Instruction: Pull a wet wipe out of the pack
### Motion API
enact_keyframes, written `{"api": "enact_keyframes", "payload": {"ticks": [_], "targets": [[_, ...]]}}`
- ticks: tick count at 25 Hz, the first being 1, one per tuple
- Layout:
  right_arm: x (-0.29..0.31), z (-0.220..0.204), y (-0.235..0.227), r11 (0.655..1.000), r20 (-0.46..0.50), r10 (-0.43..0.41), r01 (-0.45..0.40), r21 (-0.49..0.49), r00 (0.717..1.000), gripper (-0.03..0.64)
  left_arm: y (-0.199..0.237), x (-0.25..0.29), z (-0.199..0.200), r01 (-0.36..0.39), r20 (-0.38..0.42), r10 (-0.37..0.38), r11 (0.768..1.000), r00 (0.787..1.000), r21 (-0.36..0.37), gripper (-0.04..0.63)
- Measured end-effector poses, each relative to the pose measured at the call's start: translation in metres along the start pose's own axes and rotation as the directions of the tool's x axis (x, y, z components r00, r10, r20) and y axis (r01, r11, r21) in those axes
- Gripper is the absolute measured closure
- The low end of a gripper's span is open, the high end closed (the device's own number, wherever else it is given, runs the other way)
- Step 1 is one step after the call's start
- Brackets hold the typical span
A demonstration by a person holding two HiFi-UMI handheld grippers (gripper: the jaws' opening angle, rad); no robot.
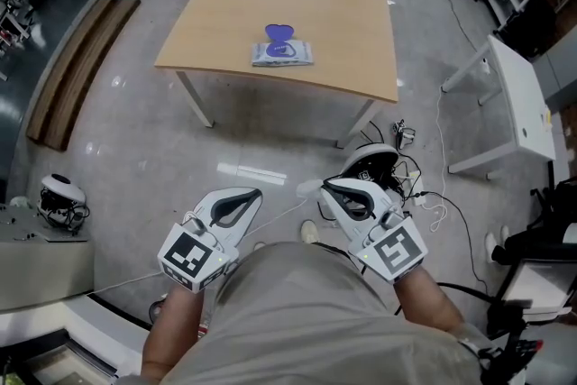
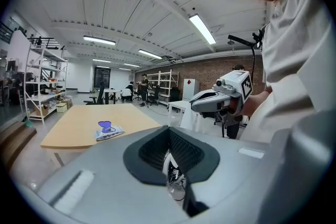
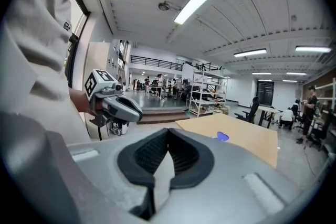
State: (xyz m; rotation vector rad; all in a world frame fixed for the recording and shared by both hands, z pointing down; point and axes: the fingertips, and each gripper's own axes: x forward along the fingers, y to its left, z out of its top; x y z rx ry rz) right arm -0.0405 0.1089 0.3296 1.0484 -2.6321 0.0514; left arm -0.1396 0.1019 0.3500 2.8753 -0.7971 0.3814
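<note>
Plainly, both tools sit low by the person's waist, well apart from the work. At the left, the left gripper (image 1: 255,192) has its jaws closed tip to tip, with only floor showing through the gap behind the tips, so it carries nothing. Farther on, on the near half of the wooden table (image 1: 343,13), the wet wipe pack (image 1: 282,54) lies flat, and its purple flap (image 1: 279,33) appears to be lifted at the far side. Whether a wipe pokes from the opening is too small to tell, and no loose wipe shows on the tabletop. At the right, the right gripper (image 1: 327,186) is likewise pinched together on nothing. This standing would suit 2 stages: a person about to walk up to the pack, or 1 who has stepped back from it. If a pull is still to come, doing it well probably means pressing 1 gripper on the pack's end so the light packet cannot lift, opening the other only narrowly, nipping just the top sheet at the opening, and drawing it steadily upward, not sideways, so a 2nd sheet does not trail out.
</note>
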Motion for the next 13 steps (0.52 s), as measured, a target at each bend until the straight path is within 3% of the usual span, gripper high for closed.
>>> {"api": "enact_keyframes", "payload": {"ticks": [13], "targets": [[0.012, 0.004, -0.018, 0.999, 0.021, 0.031, -0.031, -0.021, 0.999, 0.614, 0.014, 0.017, 0.005, -0.022, -0.007, 0.022, 1.0, 1.0, 0.006, 0.591]]}}
